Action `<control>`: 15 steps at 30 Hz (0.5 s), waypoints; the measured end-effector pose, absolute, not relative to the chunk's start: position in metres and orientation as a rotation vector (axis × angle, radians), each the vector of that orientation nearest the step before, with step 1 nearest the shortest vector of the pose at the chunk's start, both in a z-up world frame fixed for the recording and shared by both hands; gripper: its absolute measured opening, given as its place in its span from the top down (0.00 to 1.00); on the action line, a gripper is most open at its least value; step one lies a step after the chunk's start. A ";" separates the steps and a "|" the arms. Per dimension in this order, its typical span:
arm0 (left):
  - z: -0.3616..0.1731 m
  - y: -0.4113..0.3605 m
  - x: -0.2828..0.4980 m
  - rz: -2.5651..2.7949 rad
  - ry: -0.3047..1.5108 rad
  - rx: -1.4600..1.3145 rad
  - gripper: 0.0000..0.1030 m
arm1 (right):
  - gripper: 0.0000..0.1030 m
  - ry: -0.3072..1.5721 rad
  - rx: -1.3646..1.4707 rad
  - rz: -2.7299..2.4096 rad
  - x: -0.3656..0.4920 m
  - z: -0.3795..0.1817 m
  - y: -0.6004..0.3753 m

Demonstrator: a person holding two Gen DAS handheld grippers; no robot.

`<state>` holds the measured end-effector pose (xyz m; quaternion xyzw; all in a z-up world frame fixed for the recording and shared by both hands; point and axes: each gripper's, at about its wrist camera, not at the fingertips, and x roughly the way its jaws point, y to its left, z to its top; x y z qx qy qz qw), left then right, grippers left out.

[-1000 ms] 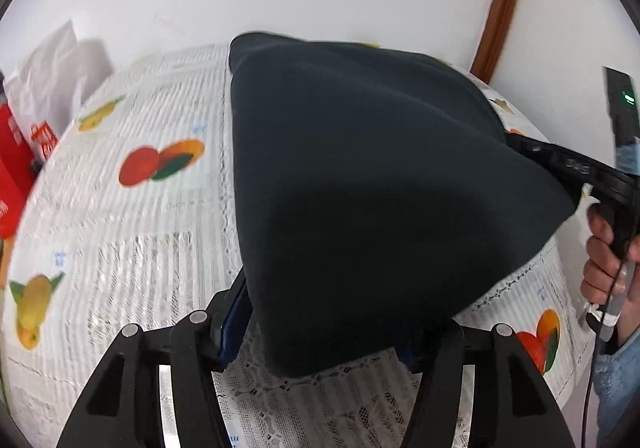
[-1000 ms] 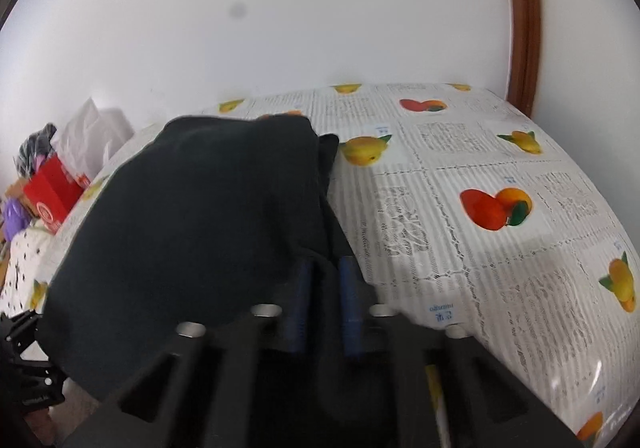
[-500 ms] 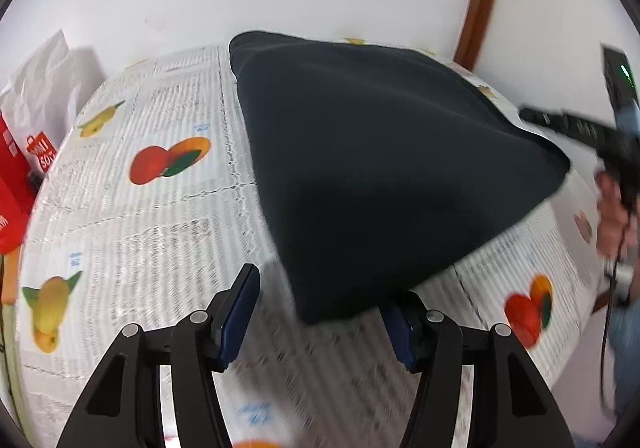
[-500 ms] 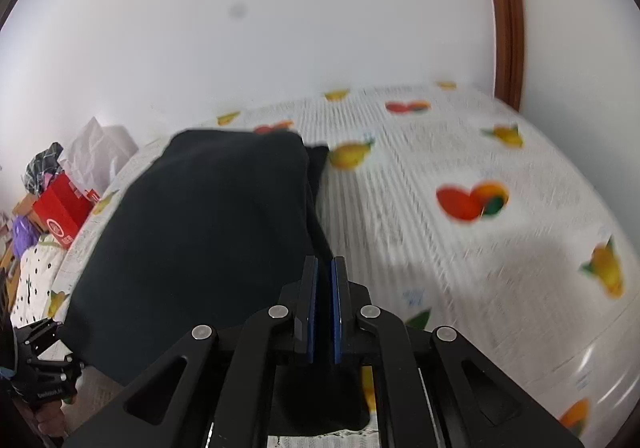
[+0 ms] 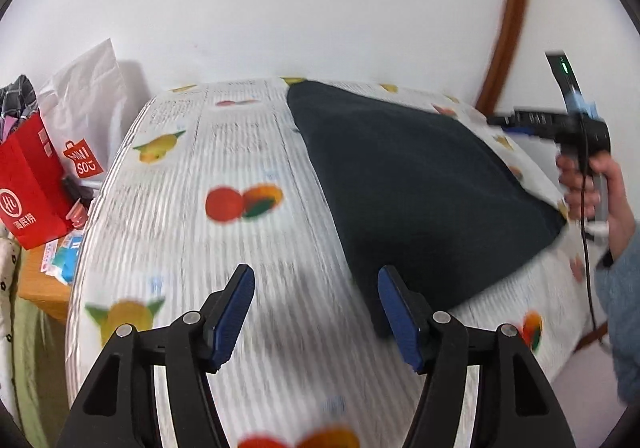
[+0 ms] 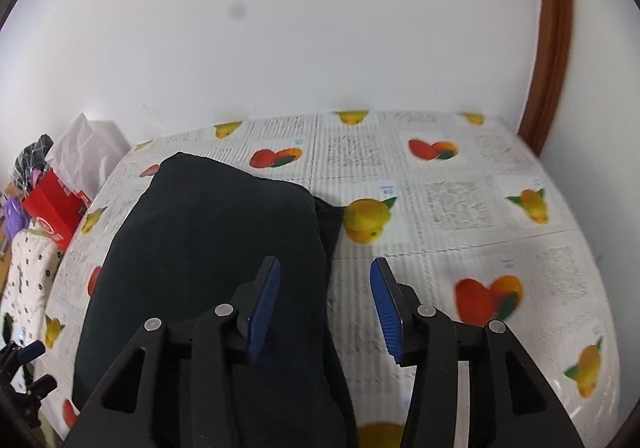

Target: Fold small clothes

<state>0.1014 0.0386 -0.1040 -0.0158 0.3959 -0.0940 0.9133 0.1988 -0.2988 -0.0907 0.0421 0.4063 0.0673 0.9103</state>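
Note:
A dark folded garment [image 5: 416, 184] lies flat on the fruit-print tablecloth [image 5: 192, 232]. My left gripper [image 5: 316, 308] is open and empty, above the cloth just left of the garment's near corner. In the right wrist view the garment [image 6: 208, 248] lies at the left, and my right gripper [image 6: 324, 308] is open and empty above its right edge. The right gripper also shows in the left wrist view [image 5: 504, 121], held in a hand beyond the garment's far right side.
A red paper bag [image 5: 28, 184] and a white MINISO bag [image 5: 84, 120] stand off the table's left end. A white wall runs behind the table. A brown curved frame [image 5: 508, 24] stands at the right. The tablecloth [image 6: 460, 208] stretches right of the garment.
Both grippers let go of the garment, opened and pulled back. The garment dropped from its lifted fold to lie flat on the table.

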 end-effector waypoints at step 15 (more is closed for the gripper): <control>-0.137 0.002 0.220 -0.251 0.918 -0.087 0.34 | 0.54 1.031 0.313 0.223 0.314 -0.145 -0.301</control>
